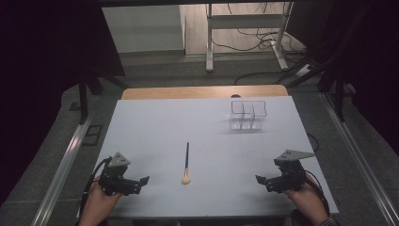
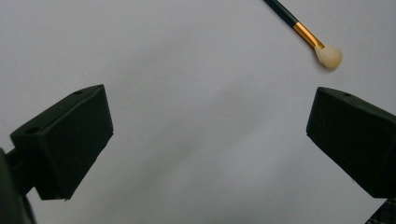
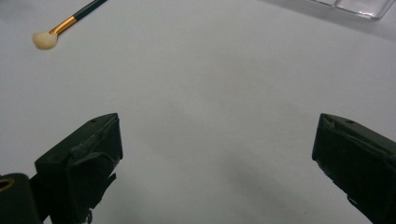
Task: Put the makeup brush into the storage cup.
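1. Both hands sit at the near edge of the white table (image 1: 155,127), one at each corner, which looks like a neutral ready pose so the middle stays free to work in.
2. Far right there's a clear plastic organizer (image 1: 248,115) with a few upright compartments. My guess is it's parked back there as the drop-off spot, out of the way of the pickup.
3. Left gripper (image 1: 139,182): jaws spread wide, nothing between them, pointing inward toward the centre. From its own view, the bare tabletop shows in the gap and the brush tip sits just past its far jaw.
4. Right gripper (image 1: 261,181): same deal, jaws wide apart and holding nothing, mirrored inward. Being wide apart makes sense if a grab is coming.
5. Makeup brush (image 1: 187,165): lies flat on the table between the two grippers, a bit closer to the left one, apart from both. Pale bristle head (image 2: 329,56) points at the person, dark handle points away, gold ferrule (image 3: 65,24) between. Looks reachable from either side.
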